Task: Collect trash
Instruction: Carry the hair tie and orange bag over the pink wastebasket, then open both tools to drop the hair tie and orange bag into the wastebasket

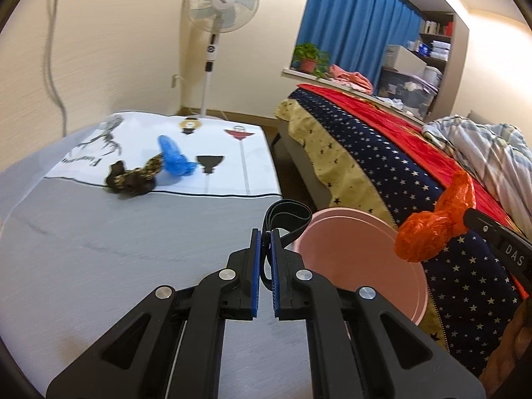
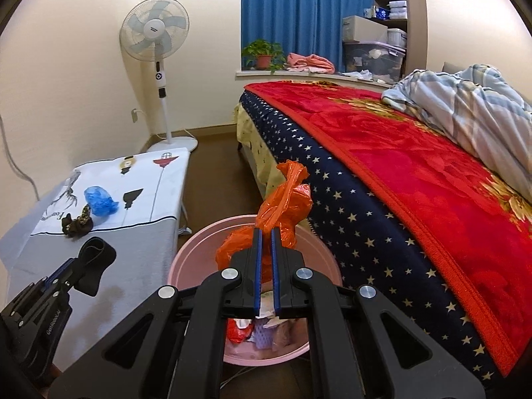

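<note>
Left gripper (image 1: 265, 237) and right gripper (image 2: 266, 234) both clamped, angled downward.

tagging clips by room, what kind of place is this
Most likely a home bedroom: a bed with a red blanket and a rumpled quilt, blue curtains behind a potted plant, and a standing fan in the corner.

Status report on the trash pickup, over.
Left gripper shut on black strap. Right gripper shut on orange bag, over pink bin. Nothing in the way.
</note>
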Action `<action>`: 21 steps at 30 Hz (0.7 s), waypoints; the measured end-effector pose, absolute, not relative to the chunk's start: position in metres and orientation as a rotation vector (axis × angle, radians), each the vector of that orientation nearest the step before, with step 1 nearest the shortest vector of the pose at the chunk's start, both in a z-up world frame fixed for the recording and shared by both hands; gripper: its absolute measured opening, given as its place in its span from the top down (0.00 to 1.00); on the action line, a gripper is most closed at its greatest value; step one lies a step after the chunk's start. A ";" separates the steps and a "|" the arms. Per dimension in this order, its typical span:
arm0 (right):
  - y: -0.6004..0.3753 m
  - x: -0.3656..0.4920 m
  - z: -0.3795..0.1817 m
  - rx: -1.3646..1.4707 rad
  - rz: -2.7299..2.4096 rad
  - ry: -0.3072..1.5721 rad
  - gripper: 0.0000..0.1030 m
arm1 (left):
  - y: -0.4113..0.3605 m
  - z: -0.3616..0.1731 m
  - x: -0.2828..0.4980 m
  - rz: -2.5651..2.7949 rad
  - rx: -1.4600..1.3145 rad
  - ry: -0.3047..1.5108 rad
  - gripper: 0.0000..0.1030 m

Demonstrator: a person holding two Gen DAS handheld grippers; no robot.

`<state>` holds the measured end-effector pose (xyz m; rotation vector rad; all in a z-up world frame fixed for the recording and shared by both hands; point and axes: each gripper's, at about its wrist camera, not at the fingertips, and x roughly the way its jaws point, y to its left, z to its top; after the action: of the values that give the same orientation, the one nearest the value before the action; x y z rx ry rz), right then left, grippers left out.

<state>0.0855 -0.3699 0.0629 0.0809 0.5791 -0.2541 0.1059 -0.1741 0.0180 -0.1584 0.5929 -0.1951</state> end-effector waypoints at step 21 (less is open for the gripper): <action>-0.390 0.102 0.044 0.092 -0.330 0.629 0.95 | -0.237 -0.006 0.137 -0.337 -0.157 0.639 0.95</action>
<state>0.1020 -0.3903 0.0438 0.0917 0.6286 -0.3302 0.1368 -0.2367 -0.0058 -0.1570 0.6387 -0.3367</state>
